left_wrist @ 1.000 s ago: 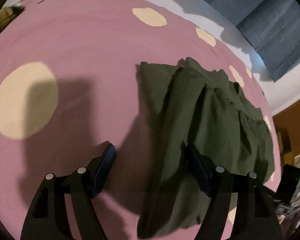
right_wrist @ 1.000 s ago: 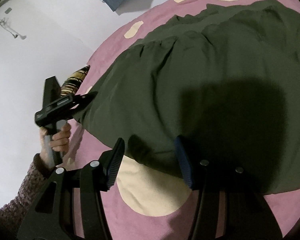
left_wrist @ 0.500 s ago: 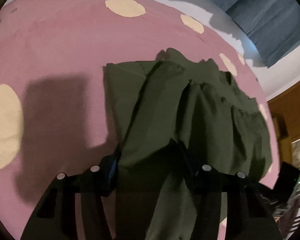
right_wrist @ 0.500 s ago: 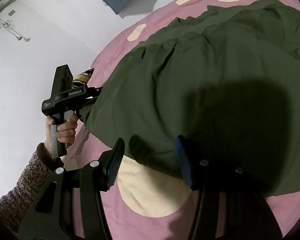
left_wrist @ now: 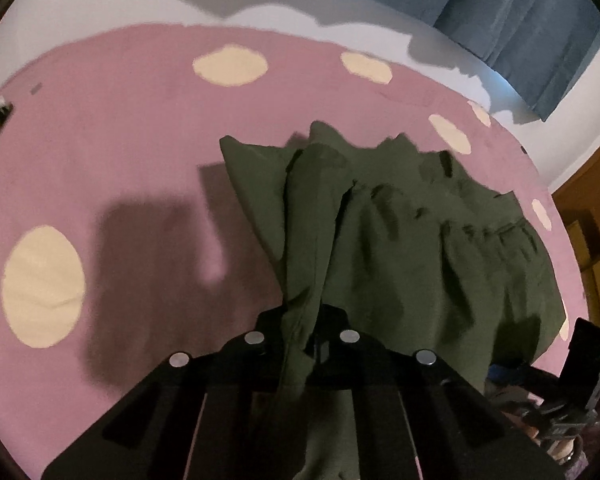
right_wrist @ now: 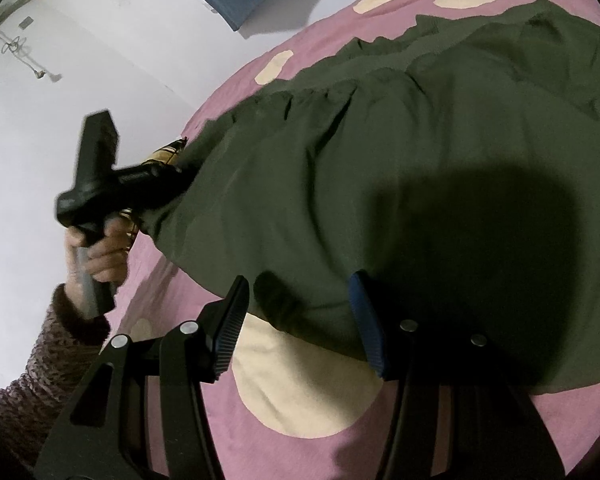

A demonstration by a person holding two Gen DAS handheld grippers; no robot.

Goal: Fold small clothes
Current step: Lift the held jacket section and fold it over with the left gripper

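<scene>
Where the left gripper [left_wrist: 300,322] stood spread beside the cloth a second ago, it is now pinched tight on an edge of the olive garment [left_wrist: 412,248], lifting it off the pink spread [left_wrist: 112,128]; the right gripper [right_wrist: 300,312] hovers with fingers apart over the near hem; the fabric is matte, gathered in soft pleats; cream ovals dot the spread.

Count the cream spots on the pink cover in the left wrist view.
7 visible: one large at the left, two along the far edge, and four down the right edge. The green garment may hide more.
</scene>
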